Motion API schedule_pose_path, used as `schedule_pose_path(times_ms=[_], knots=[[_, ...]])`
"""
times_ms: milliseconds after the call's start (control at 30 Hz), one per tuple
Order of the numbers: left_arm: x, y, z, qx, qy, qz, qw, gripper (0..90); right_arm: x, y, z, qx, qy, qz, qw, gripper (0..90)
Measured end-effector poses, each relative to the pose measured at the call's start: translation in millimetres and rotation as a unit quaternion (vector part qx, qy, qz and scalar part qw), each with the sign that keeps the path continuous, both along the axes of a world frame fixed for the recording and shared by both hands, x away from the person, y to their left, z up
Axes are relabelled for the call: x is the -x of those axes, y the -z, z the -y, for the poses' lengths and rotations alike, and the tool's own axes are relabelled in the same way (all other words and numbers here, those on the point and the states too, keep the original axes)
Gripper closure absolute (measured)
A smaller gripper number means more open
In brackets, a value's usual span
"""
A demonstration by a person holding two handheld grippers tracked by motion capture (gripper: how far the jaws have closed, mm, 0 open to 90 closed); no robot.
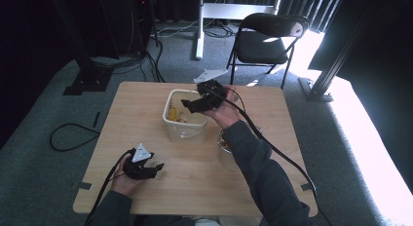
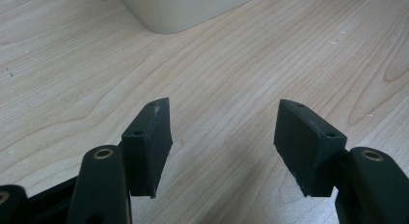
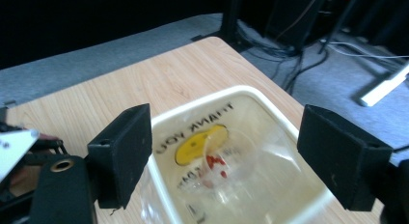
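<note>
A white square tub (image 1: 184, 127) stands mid-table. My right gripper (image 1: 189, 105) hovers over its far rim, jaws open and empty. In the right gripper view the gripper (image 3: 222, 151) looks down into the tub (image 3: 159, 122), where a clear plastic cup (image 3: 251, 161) lies over a yellow disc (image 3: 197, 146) and small red bits (image 3: 214, 161). My left gripper (image 1: 157, 168) rests low near the table's front left. In the left gripper view the gripper (image 2: 224, 137) is open over bare wood, nothing between its pads, with the tub's base (image 2: 183, 11) ahead.
A round container (image 1: 225, 147) sits right of the tub, partly hidden by the right forearm. Black cables trail from both grippers. A black folding chair (image 1: 265, 41) and stand legs are on the carpet beyond the wooden table (image 1: 141, 119).
</note>
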State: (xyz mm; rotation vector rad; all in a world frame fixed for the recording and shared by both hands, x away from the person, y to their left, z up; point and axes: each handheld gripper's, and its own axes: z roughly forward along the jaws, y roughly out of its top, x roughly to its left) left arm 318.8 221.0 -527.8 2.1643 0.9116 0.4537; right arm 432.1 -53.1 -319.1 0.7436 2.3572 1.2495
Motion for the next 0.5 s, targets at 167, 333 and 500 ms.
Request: schedule_pose_path(times_ms=[167,333,500], knots=[[-1.7,1.0,-0.4,-0.002,-0.003,-0.003,1.0000,38.8,28.7,3.6,18.6,0.004,-0.005,0.018,0.9998,19.6],[-3.7,2.1,-0.7,-0.004,-0.010,-0.007,0.9999,38.7,63.5,10.2,37.6,0.007,-0.012,0.032,0.9994,19.6],[-8.0,4.6,-3.1,-0.015,-0.025,-0.015,0.9995,38.3,102.0,23.7,50.7,0.032,-0.015,0.041,0.9985,19.8]])
